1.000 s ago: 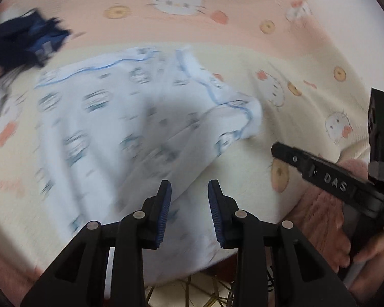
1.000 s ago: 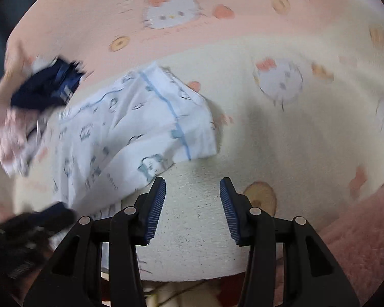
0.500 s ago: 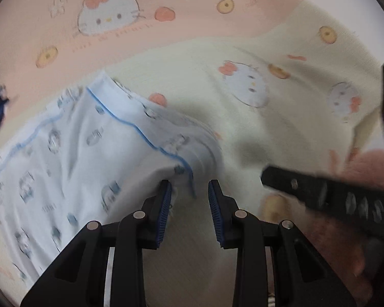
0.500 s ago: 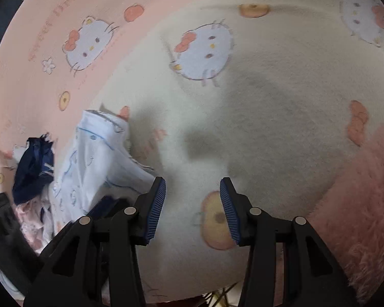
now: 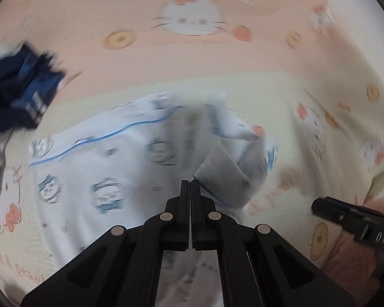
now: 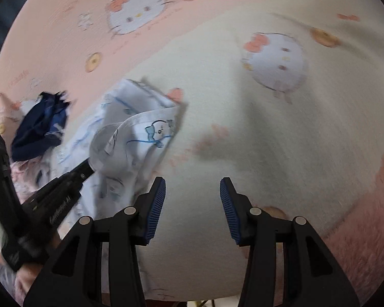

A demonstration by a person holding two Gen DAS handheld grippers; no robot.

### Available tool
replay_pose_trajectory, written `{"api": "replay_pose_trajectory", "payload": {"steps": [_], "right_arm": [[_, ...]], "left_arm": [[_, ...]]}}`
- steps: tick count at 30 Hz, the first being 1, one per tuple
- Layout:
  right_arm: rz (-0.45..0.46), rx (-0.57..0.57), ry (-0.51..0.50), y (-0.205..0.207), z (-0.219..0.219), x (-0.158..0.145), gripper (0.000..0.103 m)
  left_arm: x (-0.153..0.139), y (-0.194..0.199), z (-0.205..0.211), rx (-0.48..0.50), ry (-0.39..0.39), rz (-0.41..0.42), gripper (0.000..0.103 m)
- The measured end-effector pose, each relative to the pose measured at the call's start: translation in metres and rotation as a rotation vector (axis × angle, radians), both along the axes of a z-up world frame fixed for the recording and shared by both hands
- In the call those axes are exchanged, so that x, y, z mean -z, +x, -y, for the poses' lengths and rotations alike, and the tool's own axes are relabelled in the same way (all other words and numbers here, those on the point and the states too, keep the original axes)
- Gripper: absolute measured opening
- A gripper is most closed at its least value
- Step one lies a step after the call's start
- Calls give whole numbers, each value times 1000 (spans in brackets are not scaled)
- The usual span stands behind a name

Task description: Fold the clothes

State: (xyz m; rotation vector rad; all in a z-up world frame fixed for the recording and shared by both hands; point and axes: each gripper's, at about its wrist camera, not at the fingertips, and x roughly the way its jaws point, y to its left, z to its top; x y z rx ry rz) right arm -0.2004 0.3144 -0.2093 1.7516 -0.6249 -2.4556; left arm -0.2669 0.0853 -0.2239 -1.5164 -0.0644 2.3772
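Left gripper (image 5: 190,186): jaws pressed together on a fold of the white garment (image 5: 120,168), pinching its lifted edge.
Right gripper (image 6: 192,204): jaws wide apart, nothing between them – hovering over bare blanket (image 6: 281,133) just right of the garment.
Garment: white with blue piping and little cartoon prints, spread on the cream part of the blanket, right corner flopped over itself.
Navy cloth (image 5: 18,94): bunched up at the far left, beside the garment.
Blanket: pink and cream – cat-face print.

Only "DAS" reads, on the right claw (image 5: 355,223).
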Motion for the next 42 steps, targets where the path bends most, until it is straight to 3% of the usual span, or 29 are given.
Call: {"api": "replay_pose_trajectory", "payload": {"steps": [3, 4, 5, 6, 7, 8, 12, 15, 18, 20, 21, 29, 32, 39, 42], "right_arm": [[-9, -118, 30, -28, 18, -8, 45], [-9, -153, 58, -38, 24, -8, 46], [0, -189, 92, -48, 30, -3, 47], [12, -227, 126, -58, 36, 2, 47], [26, -255, 146, -65, 42, 8, 47], [36, -259, 134, -69, 43, 15, 47], [74, -233, 36, -78, 43, 44, 47], [83, -222, -8, -78, 40, 49, 47], [50, -228, 15, -78, 39, 43, 47], [29, -222, 25, -78, 36, 38, 47], [21, -216, 22, -78, 35, 35, 47], [-73, -163, 54, -80, 26, 13, 47], [-63, -163, 30, -83, 31, 18, 47], [-15, -259, 104, -83, 64, 43, 47], [-56, -302, 127, -89, 77, 35, 47]], "left_arm": [[-1, 2, 27, -12, 52, 23, 2], [-1, 4, 30, -4, 64, 18, 8], [0, 4, 30, -2, 89, 23, 15], [1, 3, 29, 0, 114, 28, 38], [2, 2, 29, 2, 139, 33, 54], [3, 1, 29, 4, 165, 38, 55], [7, -2, 28, 13, 266, 58, 55], [11, -4, 27, 18, 340, 72, 55], [5, -6, 46, -24, 286, 44, 55], [2, -8, 58, -52, 250, 25, 8], [0, -8, 64, -66, 232, 16, 4], [-14, -14, 113, -179, 86, -58, 3], [-19, -16, 131, -220, 32, -85, 3], [13, -27, 165, -269, -12, -59, 4], [27, -32, 180, -290, -31, -47, 4]]}}
